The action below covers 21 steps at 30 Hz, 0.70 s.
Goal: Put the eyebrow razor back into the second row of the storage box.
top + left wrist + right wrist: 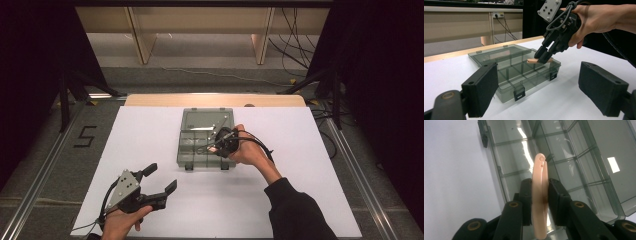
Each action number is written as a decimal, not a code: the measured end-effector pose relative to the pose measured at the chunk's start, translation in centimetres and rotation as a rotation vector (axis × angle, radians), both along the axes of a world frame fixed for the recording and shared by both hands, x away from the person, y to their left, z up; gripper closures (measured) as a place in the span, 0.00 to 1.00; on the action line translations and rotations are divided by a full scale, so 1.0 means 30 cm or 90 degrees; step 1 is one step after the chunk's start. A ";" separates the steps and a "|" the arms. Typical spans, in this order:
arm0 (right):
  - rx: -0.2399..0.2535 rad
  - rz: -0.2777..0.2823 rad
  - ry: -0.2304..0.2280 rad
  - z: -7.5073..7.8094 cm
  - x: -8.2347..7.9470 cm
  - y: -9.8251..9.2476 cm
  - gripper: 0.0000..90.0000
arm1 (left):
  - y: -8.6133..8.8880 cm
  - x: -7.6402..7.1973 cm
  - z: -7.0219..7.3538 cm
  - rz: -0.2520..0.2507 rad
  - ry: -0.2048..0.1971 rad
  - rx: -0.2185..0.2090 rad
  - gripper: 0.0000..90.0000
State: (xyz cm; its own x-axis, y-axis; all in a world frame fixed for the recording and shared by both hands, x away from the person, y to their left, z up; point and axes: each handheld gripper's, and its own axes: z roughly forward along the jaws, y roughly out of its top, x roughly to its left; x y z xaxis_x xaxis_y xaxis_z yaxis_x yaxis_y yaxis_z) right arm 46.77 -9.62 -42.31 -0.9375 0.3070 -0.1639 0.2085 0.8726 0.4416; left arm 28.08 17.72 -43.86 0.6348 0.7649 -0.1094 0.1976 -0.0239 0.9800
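We see the right gripper (544,56) pinching a slim peach-coloured piece (539,195) between its pads, held over the open smoky plastic organiser box (187,150) on the white table sheet (300,200). In the right gripper view the piece's lower end runs off the bottom edge, so we cannot tell its full shape. The left gripper (161,180) rests low near the sheet's front, well apart from the box, its jaws spread with nothing between them

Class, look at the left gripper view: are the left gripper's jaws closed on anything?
No. The left gripper has its jaws wide apart with bare white table between them, short of the compartment box.
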 end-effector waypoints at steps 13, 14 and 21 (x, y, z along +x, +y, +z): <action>0.004 -0.017 0.012 -0.009 0.005 0.002 0.75 | 0.001 0.000 0.000 0.001 0.000 0.001 0.18; 0.004 -0.017 0.012 -0.009 0.005 0.002 0.75 | 0.001 0.000 0.000 0.001 0.000 0.000 0.18; 0.026 -0.048 0.010 0.006 -0.002 -0.011 0.59 | 0.001 0.000 0.000 0.001 0.000 0.000 0.18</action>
